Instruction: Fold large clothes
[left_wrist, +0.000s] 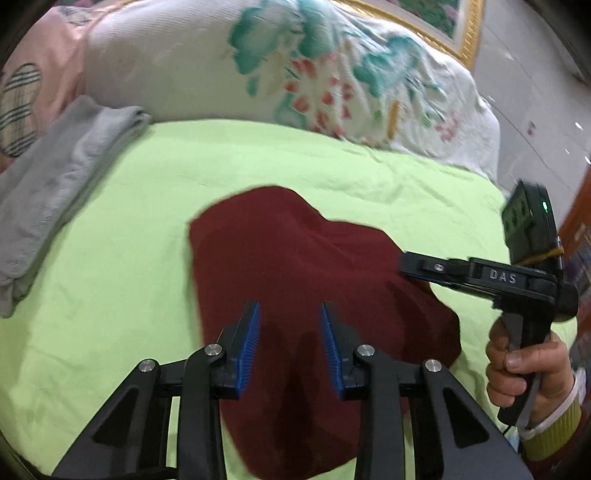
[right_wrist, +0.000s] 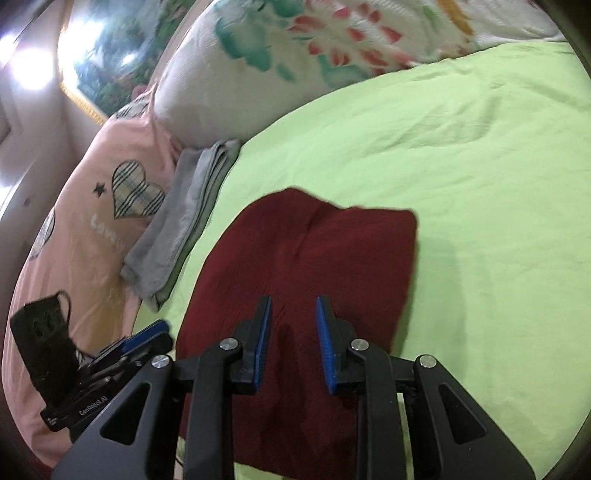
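A dark red garment (left_wrist: 288, 251) (right_wrist: 314, 251) lies folded into a compact shape on the light green bed sheet (left_wrist: 147, 221) (right_wrist: 461, 166). My left gripper (left_wrist: 289, 304) hovers over its near part, blue pads apart and nothing between them. My right gripper (right_wrist: 294, 298) is also open above the garment's near half, gripping no cloth. In the left wrist view the right gripper (left_wrist: 404, 264) reaches in from the right over the garment's right edge, held by a hand (left_wrist: 524, 369). The left gripper (right_wrist: 162, 330) shows at the lower left of the right wrist view.
A folded grey garment (left_wrist: 55, 184) (right_wrist: 184, 214) lies at the sheet's left edge. Behind it are a pink pillow with checked hearts (right_wrist: 92, 221) (left_wrist: 33, 92) and a floral white quilt (left_wrist: 295, 66) (right_wrist: 258, 74). A gold-framed picture (left_wrist: 461, 33) hangs on the wall.
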